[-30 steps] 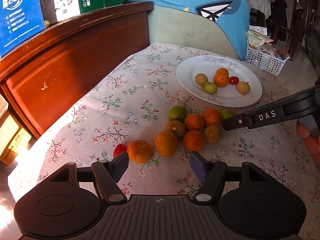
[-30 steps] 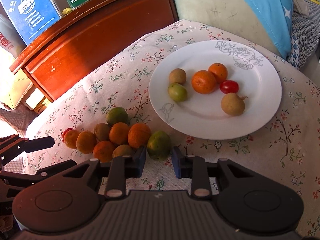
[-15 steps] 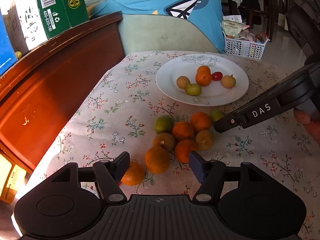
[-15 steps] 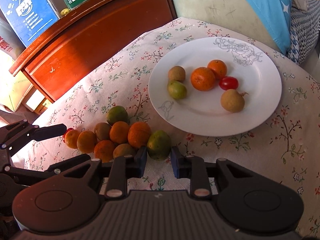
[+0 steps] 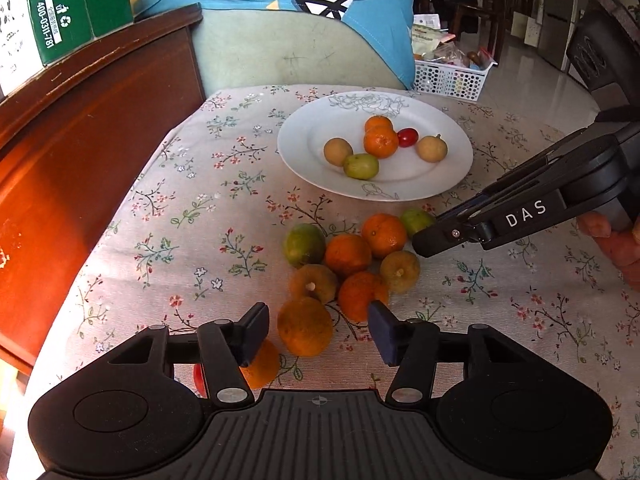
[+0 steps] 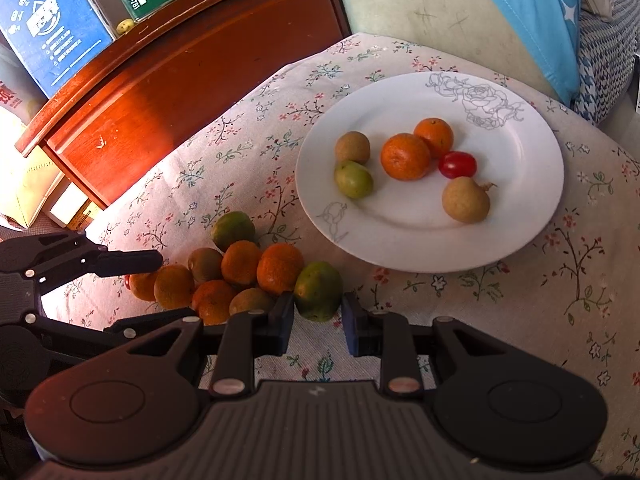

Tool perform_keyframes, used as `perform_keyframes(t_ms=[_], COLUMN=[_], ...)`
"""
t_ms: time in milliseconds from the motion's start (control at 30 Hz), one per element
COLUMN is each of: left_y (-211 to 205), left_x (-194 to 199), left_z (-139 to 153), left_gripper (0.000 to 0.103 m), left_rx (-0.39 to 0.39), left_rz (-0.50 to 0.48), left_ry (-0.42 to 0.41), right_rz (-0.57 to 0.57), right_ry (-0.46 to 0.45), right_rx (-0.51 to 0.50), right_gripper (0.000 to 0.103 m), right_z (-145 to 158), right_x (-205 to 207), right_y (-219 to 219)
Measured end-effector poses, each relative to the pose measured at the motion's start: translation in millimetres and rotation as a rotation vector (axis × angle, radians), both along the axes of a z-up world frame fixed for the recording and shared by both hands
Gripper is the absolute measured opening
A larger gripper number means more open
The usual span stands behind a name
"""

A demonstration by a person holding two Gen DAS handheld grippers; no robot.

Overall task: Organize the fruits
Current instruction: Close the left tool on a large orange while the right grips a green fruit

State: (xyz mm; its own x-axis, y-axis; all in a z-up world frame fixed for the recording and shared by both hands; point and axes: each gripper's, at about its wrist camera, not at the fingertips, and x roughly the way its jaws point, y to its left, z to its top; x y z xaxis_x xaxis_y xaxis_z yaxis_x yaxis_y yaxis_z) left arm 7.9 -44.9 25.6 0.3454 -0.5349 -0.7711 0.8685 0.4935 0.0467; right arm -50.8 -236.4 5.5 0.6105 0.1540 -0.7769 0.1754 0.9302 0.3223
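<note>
A white plate (image 5: pixel 448 184) (image 6: pixel 536 200) on the floral tablecloth holds several small fruits, among them an orange (image 6: pixel 405 157) and a red cherry tomato (image 6: pixel 457 164). A pile of loose oranges and greenish fruits (image 5: pixel 348 254) (image 6: pixel 240 264) lies in front of the plate. My left gripper (image 5: pixel 318 326) is open, its jaws on either side of the nearest orange (image 5: pixel 305 326). My right gripper (image 6: pixel 318 314) is open, with a green fruit (image 6: pixel 319 290) between its fingertips at the right end of the pile. The right gripper also shows in the left wrist view (image 5: pixel 424 240).
A dark wooden cabinet (image 5: pixel 80 132) runs along the left edge, with cartons (image 5: pixel 76 4) on top. A pale chair back with blue cloth (image 5: pixel 304 36) stands behind the table. A white basket (image 5: pixel 448 76) sits at the far right corner.
My left gripper has moved forward and right towards the pile, so the nearest orange now lies between its jaws. My right gripper has edged slightly closer around the green fruit.
</note>
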Motion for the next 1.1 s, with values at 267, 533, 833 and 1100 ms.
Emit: perform_keyframes(t_ms=[267, 533, 833, 1100], left_y=[0.5, 5.7, -5.0, -3.9], left_x=[-8.5, -8.0, -11.5, -19.3], left_z=[6.6, 15.0, -3.8, -2.3], left_gripper=[0.047, 0.047, 0.037, 0.030], left_rx=[-0.017, -0.017, 0.070, 0.058], left_rz=[-0.043, -0.014, -0.058, -0.064], left_ry=[0.024, 0.005, -0.038, -0.062], right_rz=[-0.001, -0.003, -0.005, -0.009], right_ry=[0.000, 0.001, 0.001, -0.006], right_rx=[0.001, 0.006, 0.005, 0.002], right_gripper=[0.026, 0.026, 0.026, 0.026], right_z=[-0.3, -0.5, -0.3, 0.7], right_x=[0.9, 0.6, 0.8, -0.5], right_y=[-0.6, -0.9, -0.6, -0.8])
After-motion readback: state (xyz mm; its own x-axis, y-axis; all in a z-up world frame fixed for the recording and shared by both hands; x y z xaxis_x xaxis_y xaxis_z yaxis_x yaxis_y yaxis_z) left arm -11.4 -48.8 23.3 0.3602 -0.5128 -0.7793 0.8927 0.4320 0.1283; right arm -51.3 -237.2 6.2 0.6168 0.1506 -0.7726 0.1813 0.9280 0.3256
